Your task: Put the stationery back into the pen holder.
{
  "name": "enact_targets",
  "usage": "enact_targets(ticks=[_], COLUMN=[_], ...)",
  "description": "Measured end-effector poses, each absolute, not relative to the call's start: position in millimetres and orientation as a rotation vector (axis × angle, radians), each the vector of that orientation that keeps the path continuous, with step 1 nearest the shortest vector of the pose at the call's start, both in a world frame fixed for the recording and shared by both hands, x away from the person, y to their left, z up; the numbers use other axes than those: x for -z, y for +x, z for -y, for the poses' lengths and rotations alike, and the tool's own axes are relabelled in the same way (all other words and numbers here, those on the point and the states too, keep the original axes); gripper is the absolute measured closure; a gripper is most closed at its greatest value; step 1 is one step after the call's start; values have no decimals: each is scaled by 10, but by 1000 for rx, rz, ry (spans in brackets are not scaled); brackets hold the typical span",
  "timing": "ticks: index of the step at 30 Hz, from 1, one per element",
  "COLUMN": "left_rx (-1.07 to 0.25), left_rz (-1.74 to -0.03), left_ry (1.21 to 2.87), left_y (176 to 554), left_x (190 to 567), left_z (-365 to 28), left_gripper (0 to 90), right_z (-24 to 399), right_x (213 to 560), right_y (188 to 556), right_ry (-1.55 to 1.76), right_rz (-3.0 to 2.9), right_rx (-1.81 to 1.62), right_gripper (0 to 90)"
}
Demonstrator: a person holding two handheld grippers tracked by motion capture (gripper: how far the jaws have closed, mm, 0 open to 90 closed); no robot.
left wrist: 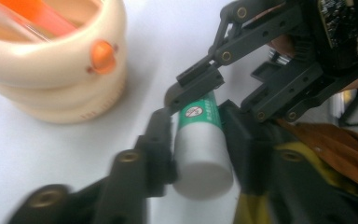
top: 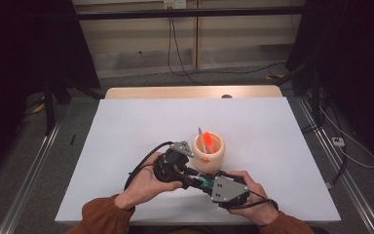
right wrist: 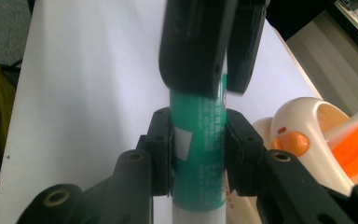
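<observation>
Near the front edge of the white tabletop, just in front of the cream cup, both tongs pinch one green-and-white glue stick: right tongs on its green barrel, left tongs beside its white cap. Uneven pulling could slip it free, or knock the cup.

The tube both grippers are on is green with tiny white print, a small white square patch and a little red-ringed round mark, and its cap end is plain white. The cup is cream with 1 orange dot on the side and an orange thing standing inside. Both grippers are black, left gripper and right gripper, each with a grey plate on top. The table is white and the sleeves are rust brown.
</observation>
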State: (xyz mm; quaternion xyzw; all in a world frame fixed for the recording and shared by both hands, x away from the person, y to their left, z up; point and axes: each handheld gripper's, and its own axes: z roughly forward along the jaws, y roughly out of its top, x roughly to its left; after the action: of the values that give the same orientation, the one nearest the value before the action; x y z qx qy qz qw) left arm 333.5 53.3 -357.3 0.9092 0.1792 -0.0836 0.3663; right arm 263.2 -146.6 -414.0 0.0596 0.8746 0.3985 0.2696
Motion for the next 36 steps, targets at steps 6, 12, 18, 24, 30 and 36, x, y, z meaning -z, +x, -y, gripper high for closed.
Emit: enact_targets(ticks=[6,12,18,24,30,36], left_rx=[28,-117,-142,-163,-209,-245], left_rz=[-528,-598,-644,-682,-723,-756], left_ry=[2206,2140,2125,2096,2092,2086], left_y=[3332,3405,3471,3477,3484,3469], left_x=[3456,3546,3740,3885,4029,4109], left_z=[-802,-1076,-1218,-1331,-1476,-1575], left_gripper=[252,124,66,57,58,65], right_z=[1573,1776,1891,1888,1871,1855], right_x=[4065,3894,3860,3815,3809,3897], right_y=[2706,2857,3082,3238,3402,3569], right_ry=[299,529,701,784,863,946], right_rz=[-2343,-2246,-2147,-2065,-1992,-1945], right_rx=[-1175,-1364,-1482,-1554,-1609,-1621], right_gripper=[667,666,667,666,666,666])
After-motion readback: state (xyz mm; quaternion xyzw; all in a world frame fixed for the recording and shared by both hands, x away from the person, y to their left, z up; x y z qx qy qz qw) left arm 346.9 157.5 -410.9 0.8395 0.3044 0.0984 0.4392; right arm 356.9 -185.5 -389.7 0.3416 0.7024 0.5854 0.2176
